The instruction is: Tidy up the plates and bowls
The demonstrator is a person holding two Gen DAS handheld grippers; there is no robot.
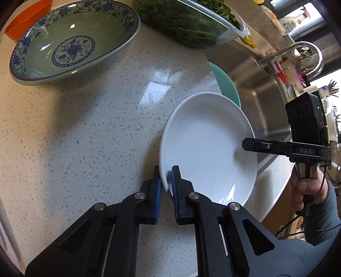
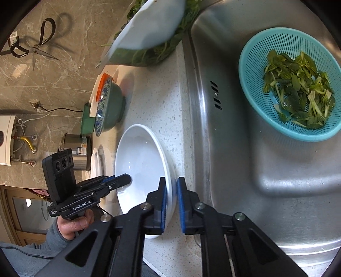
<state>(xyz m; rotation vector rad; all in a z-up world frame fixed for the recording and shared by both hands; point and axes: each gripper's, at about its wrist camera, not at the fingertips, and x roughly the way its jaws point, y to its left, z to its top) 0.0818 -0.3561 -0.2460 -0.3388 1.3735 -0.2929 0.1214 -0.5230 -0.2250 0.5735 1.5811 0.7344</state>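
Both claws are clamped on the same white plate point(image 1: 204, 149), which sits on the speckled tabletop point(image 1: 85, 127) at the edge that borders the sink point(image 2: 255, 149). The left claw point(image 1: 166, 185) pinches the rim on the side away from the sink, its blue pads on either face of the rim. The right claw point(image 2: 171, 204) grips the rim on the sink side, where the plate slightly overhangs the tabletop's edge. From the right wrist view the plate seems to be two stacked, though that is hard to confirm.

The sorting looks barely begun. The patterned bowl point(image 1: 72, 42) rests alone near the far edge of the tabletop, with an orange bowl point(image 1: 27, 19) just behind it. Further white plates point(image 2: 96, 162) lie beyond the held one, well apart from the bowls. Nothing is yet gathered into one stack by kind. What remains, judging by this layout, is to carry the held plate to the other plates and nest the bowls.
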